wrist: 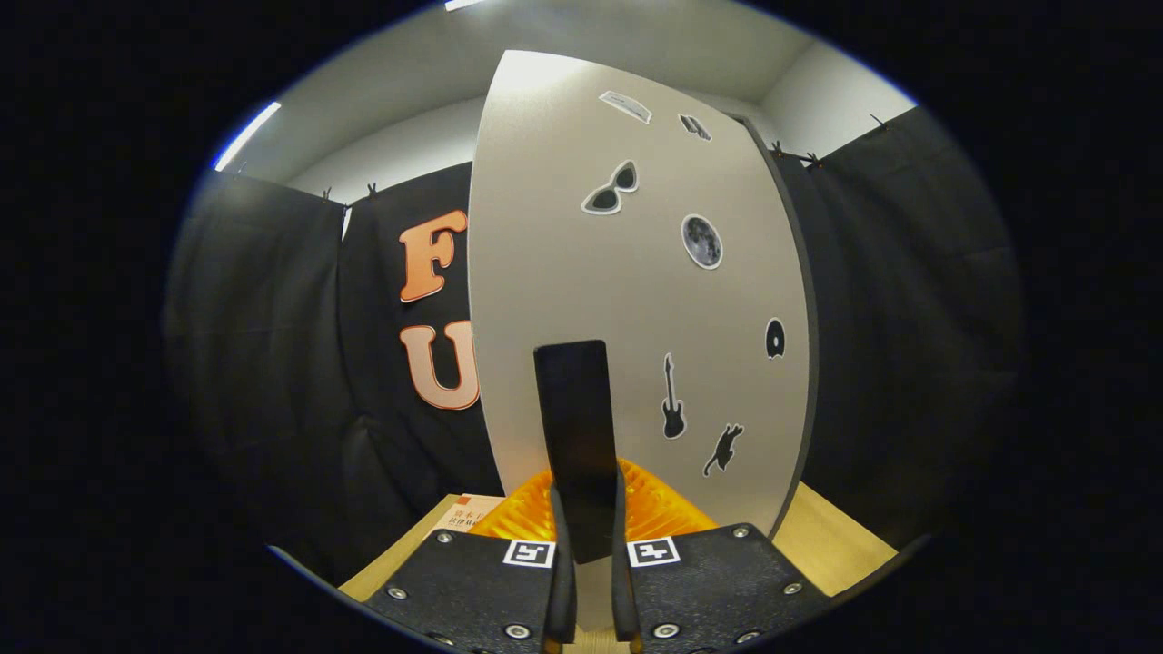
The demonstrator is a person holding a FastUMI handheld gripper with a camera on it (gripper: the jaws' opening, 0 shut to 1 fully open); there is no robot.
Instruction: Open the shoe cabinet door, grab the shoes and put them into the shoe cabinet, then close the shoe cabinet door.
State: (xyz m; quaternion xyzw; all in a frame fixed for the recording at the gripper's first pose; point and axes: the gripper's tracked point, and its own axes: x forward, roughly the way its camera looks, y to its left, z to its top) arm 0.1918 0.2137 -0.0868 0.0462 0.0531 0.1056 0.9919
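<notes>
Left of the fingers, beyond them, a booklet (465, 514) lies on the wooden table (836, 540), one corner peeking past the gripper body. Next to it, just ahead of the fingers, sits something ribbed and orange (656, 509); what it is cannot be told from here.

Between the fingers stands a dark, flat, upright handle (581, 436), and the gripper (587, 545) is clenched on it, a finger pressing each side low down. The handle appears to belong to the shoe cabinet door (581, 272), the pale, smooth panel rising straight ahead and leaning off to the right, dotted with stickers: sunglasses (611, 191), a moon (701, 242), a guitar (671, 400), a cat (723, 449).

The door looks like a thin, stiff board with a dark edge, probably light, and it should swing freely on its hinge without flexing. Its face is too slick and broad to pinch, so the handle is the sensible hold. The handle looks rigid and smooth-sided, so a firm, square squeeze should keep it from slipping during the pull.
</notes>
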